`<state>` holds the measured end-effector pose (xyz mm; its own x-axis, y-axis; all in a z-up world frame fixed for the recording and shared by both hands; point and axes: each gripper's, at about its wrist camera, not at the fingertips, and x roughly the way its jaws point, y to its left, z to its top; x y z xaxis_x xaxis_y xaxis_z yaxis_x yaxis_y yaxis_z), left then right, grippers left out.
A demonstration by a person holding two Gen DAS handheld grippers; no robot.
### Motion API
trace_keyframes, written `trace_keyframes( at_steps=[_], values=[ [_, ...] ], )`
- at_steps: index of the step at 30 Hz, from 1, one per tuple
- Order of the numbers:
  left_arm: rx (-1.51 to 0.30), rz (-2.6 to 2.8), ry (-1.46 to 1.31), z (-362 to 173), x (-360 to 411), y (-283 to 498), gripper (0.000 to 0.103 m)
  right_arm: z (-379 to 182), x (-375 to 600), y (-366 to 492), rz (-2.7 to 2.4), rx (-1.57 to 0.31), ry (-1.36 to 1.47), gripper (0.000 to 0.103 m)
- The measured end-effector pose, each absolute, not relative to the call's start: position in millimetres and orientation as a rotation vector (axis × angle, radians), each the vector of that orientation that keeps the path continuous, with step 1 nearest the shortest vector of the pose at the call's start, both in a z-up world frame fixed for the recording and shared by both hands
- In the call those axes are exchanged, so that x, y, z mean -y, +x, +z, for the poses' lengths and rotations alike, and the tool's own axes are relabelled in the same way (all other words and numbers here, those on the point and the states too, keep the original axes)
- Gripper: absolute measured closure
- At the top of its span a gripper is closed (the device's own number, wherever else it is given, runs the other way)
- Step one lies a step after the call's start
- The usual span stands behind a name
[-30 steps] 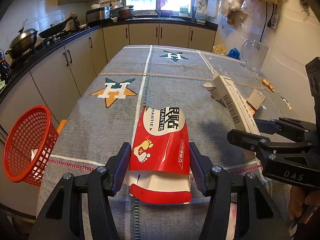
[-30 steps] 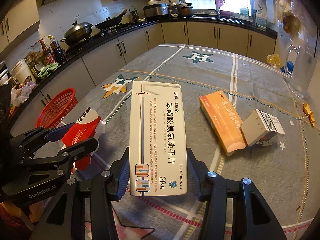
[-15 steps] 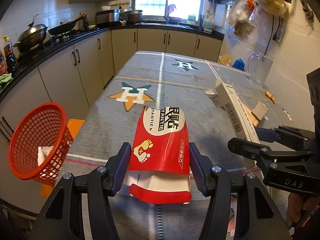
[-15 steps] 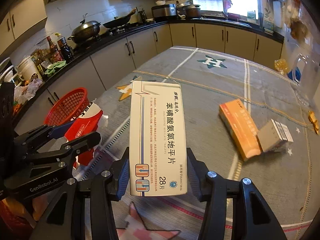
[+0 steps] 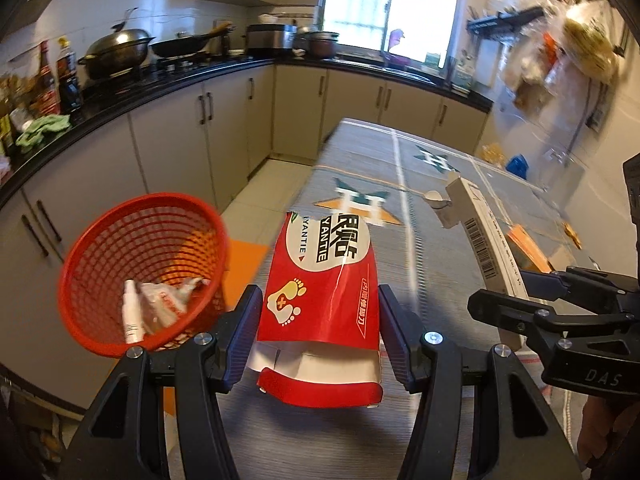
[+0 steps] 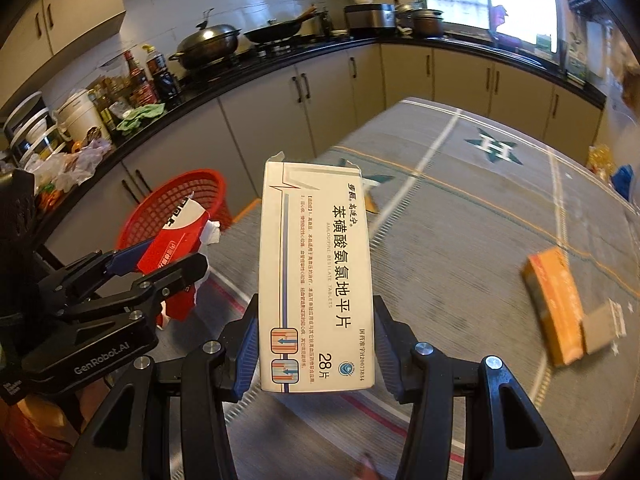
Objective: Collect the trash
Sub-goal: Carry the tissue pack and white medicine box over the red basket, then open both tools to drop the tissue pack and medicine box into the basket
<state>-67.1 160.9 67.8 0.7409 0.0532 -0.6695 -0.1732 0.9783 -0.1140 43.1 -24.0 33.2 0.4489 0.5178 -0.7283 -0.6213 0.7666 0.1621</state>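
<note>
My left gripper (image 5: 318, 320) is shut on a torn red and white carton (image 5: 320, 276), held above the table's left edge. A red mesh basket (image 5: 142, 264) stands just left of it, below table level, with a small white bottle and wrappers inside. My right gripper (image 6: 314, 344) is shut on a white medicine box (image 6: 316, 276) with Chinese print. That box also shows edge-on in the left wrist view (image 5: 486, 240). In the right wrist view the basket (image 6: 176, 204) lies far left, behind the left gripper (image 6: 156, 264) and its red carton (image 6: 176, 236).
An orange box (image 6: 554, 304) and a small grey box (image 6: 604, 324) lie on the grey star-patterned tablecloth (image 6: 460, 208) at the right. Kitchen cabinets and a counter with woks, pots and bottles run along the left and back walls.
Both grippers have swung left with their boxes. The red basket now sits closer and larger beside the left gripper, and its contents show.
</note>
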Motion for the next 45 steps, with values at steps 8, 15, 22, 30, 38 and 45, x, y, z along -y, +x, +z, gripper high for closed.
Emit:
trace_keyframes(
  at_steps=[8,15,22,30,38,45],
  values=[
    [-0.714,0.196,-0.24,65.5,-209.8,-74.8,0.046,34.9,-26.0,49.7,0.768,-0.881,-0.148,0.048],
    [-0.715,0.247,-0.28,60.1,-244.5,-76.6,0.046,32.7,-60.3,57.7,0.807,-0.909,-0.156,0.048],
    [-0.725,0.298,-0.309,53.0,-274.1,-79.7,0.046,29.5,-93.9,65.8,0.849,-0.936,-0.167,0.048],
    [-0.719,0.361,-0.337,50.6,-310.9,-86.2,0.046,29.1,-130.6,67.3,0.9,-0.953,-0.17,0.048],
    [-0.719,0.392,-0.341,46.2,-327.1,-83.7,0.046,33.1,-158.8,71.8,0.925,-0.954,-0.16,0.048],
    [-0.743,0.404,-0.321,36.7,-334.7,-76.2,0.046,23.3,-181.0,84.1,0.935,-1.0,-0.123,0.048]
  ],
)
